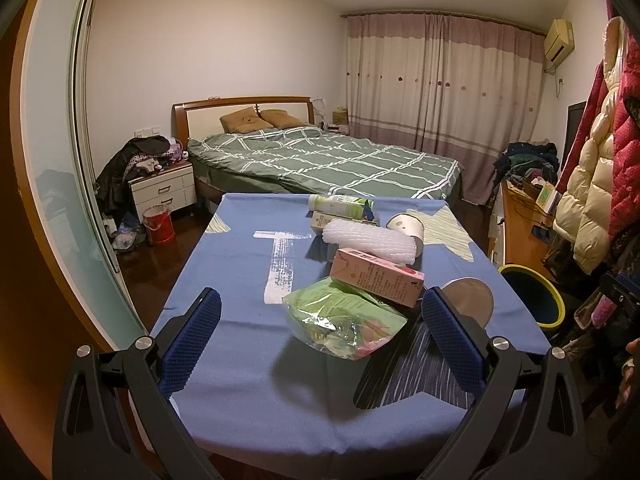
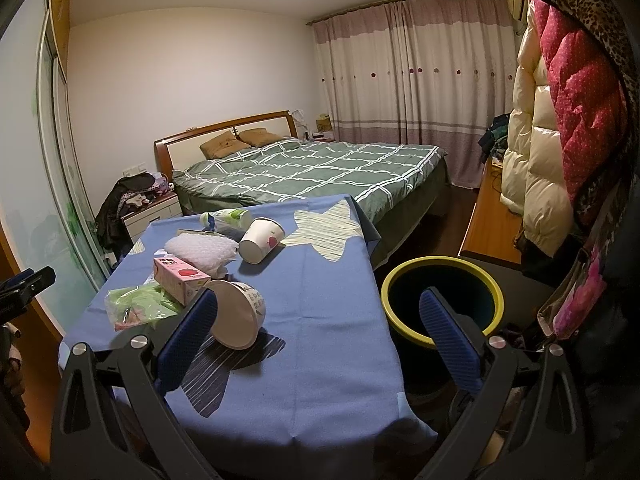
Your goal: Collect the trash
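**Both tools spread and empty over a littered desk**

The bed (image 1: 328, 160) fills the far room, with dark floor between it and the desk (image 1: 240, 360), whose blue cloth hangs over the near and right edges. Bare cloth runs down the desk's left half and near end. Off the right edge stands the yellow-rimmed bin (image 2: 442, 300), close beside the desk and below its top, its mouth open.

The trash lies in a loose line along the desk's right half. The left tool (image 1: 322, 340) hovers low with its fingers wide apart, gripping nothing; the green plastic bag (image 1: 344, 320) lies between them, just ahead. The pink carton (image 1: 378, 282) rests partly on the bag, the white foam roll (image 1: 370, 246) beyond it, then a flat carton and a green-and-white bottle (image 1: 340, 204) by the far edge.

The right tool (image 2: 320, 336) is likewise spread and empty, its left finger just in front of the tipped paper bowl (image 2: 238, 316), its right finger over the bin's mouth. This view shows the bin's whole rim and the tipped paper cup (image 2: 260, 240) clearly; the left view catches only part of each.
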